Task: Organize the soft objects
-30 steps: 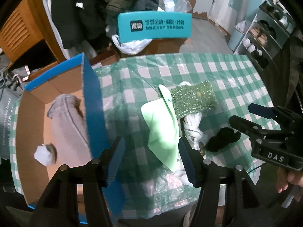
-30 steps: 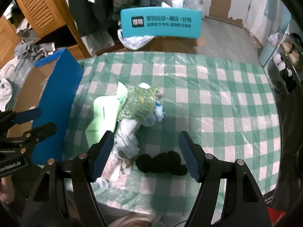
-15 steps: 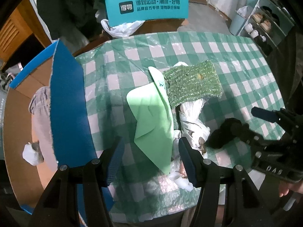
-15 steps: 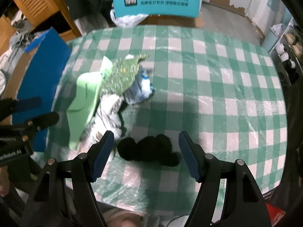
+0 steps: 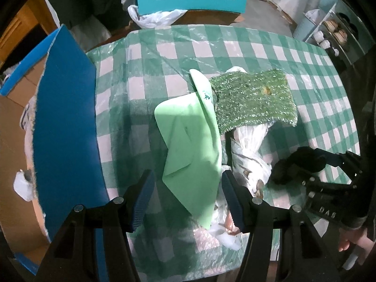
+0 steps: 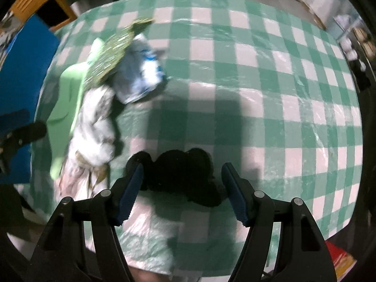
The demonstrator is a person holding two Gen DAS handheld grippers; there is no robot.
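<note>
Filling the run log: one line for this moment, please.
left gripper: open, over green sheet | right gripper: open, straddling black sock

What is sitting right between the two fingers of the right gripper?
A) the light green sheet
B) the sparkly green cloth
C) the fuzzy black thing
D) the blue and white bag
C: in the right wrist view the fuzzy black thing lies on the checkered tablecloth between the open fingers of the right gripper, with the other soft things off to the left.
</note>
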